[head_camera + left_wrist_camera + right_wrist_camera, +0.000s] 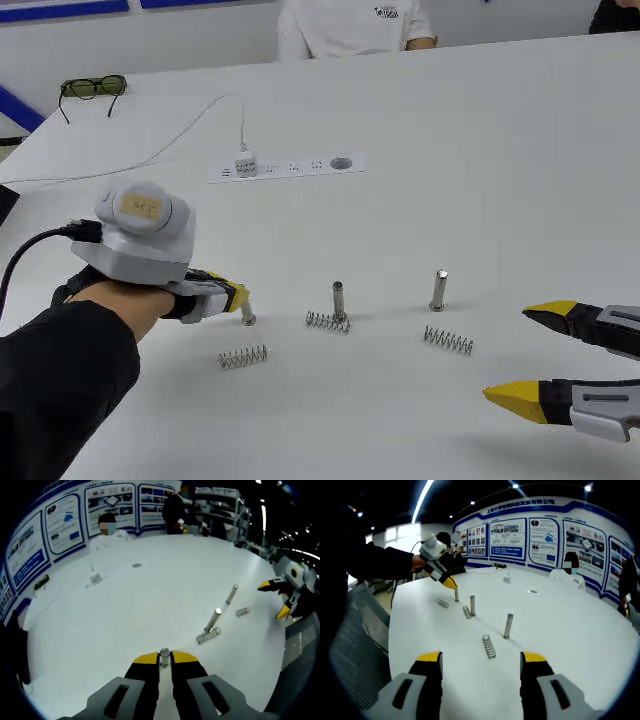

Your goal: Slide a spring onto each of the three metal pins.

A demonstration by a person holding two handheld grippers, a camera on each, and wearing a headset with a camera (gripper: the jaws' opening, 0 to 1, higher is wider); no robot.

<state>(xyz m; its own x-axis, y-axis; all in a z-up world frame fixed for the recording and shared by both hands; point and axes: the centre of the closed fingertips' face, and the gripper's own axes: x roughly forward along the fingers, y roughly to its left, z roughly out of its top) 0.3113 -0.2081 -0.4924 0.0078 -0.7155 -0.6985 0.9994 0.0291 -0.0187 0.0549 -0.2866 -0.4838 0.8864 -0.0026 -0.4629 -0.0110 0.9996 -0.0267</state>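
Observation:
Three metal pins stand upright on the white table: left pin (247, 316), middle pin (338, 299), right pin (439, 289). My left gripper (240, 299) is shut on the left pin (164, 655) near its top. One spring (242, 357) lies in front of that pin, a second spring (327, 321) lies against the middle pin's foot, and a third spring (447, 340) lies in front of the right pin. My right gripper (516, 355) hovers open at the right, with nothing between its fingers; in its own view the right gripper (481, 657) faces the third spring (488, 646).
A white power strip (287, 167) with a plugged-in cable lies further back on the table. Dark glasses (92, 88) rest at the far left corner. A person in a white shirt (350, 25) sits at the far edge.

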